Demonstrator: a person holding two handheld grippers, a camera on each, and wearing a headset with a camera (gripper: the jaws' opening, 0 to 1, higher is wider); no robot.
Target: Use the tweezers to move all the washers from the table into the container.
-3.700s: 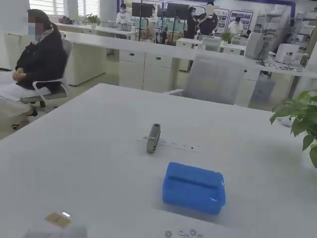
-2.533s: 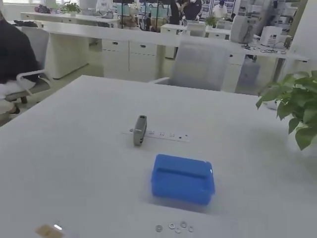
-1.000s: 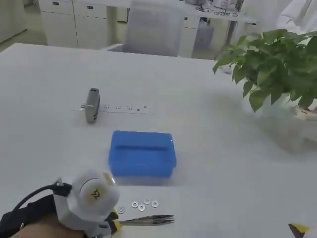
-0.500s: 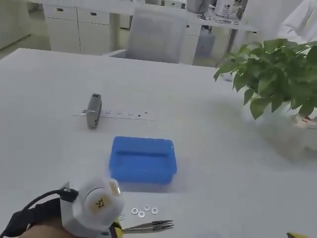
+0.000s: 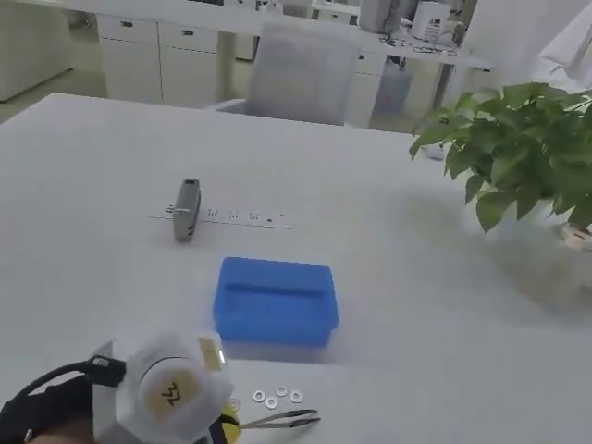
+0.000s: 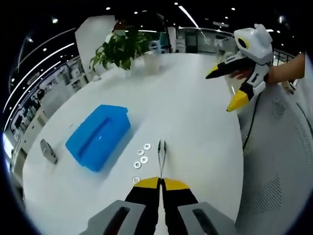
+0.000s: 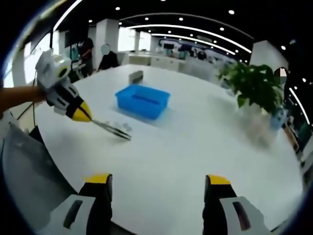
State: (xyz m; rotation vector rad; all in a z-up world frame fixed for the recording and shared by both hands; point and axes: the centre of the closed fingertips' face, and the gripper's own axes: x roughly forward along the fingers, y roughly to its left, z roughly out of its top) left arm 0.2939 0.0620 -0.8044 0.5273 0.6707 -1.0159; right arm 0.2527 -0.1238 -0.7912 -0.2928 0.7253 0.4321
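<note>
My left gripper (image 6: 160,181) clamps slim metal tweezers (image 6: 161,152); flat ring washers (image 6: 142,157) lie beside the rectangular blue box (image 6: 108,143); right gripper (image 7: 158,180) jaws apart.

The washers (image 5: 277,398) lie near on the table (image 5: 435,370), with the blue container (image 5: 275,301) standing just beyond them — a wall on their far side. The tweezers (image 5: 285,420) reach in from the near left, clamped in the left gripper (image 6: 160,182), so that side is taken. Right of washers and container the tabletop is bare and wide, up to the plant (image 5: 518,153) leaning over the far right; the right gripper (image 7: 159,182), jaws wide apart, faces this open stretch. The power strip (image 5: 242,218) and its grey plug (image 5: 188,209) sit beyond the container — well apart from it.
</note>
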